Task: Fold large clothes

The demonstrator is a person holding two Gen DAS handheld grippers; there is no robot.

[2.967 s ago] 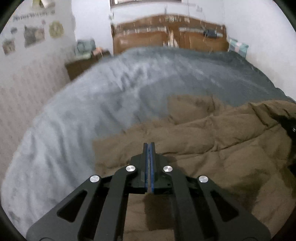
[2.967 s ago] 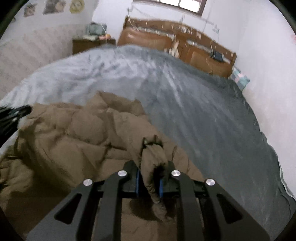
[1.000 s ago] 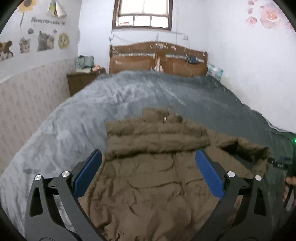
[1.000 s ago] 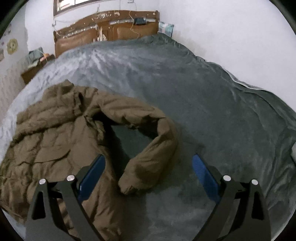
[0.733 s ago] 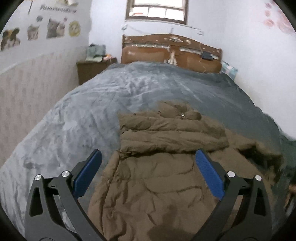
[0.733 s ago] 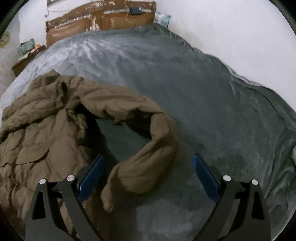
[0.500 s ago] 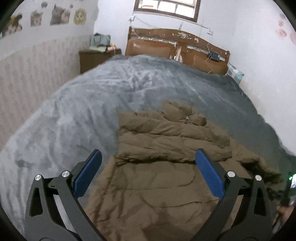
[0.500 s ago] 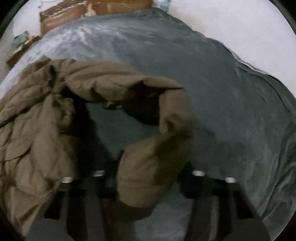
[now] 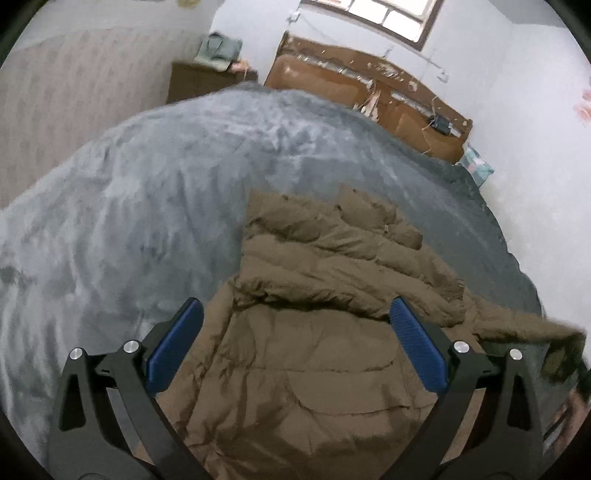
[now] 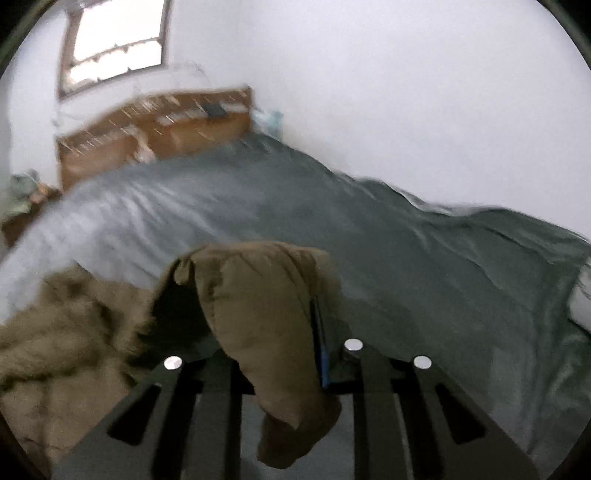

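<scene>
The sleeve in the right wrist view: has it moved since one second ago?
Yes. The sleeve has come up off the blanket, where it lay, and now hangs from the right gripper, whose jaws have just closed on it.

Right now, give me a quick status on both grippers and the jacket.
Right gripper shut on the sleeve, jaws just closed. Left gripper open above the brown puffer jacket, which lies on the grey blanket. Nothing in the way.

I see one brown coat (image 9: 314, 369) on one bed (image 9: 147, 206). I have two grippers, left (image 9: 295, 343) and right (image 10: 280, 354). One window (image 9: 388, 14), one nightstand (image 9: 199, 79).
</scene>
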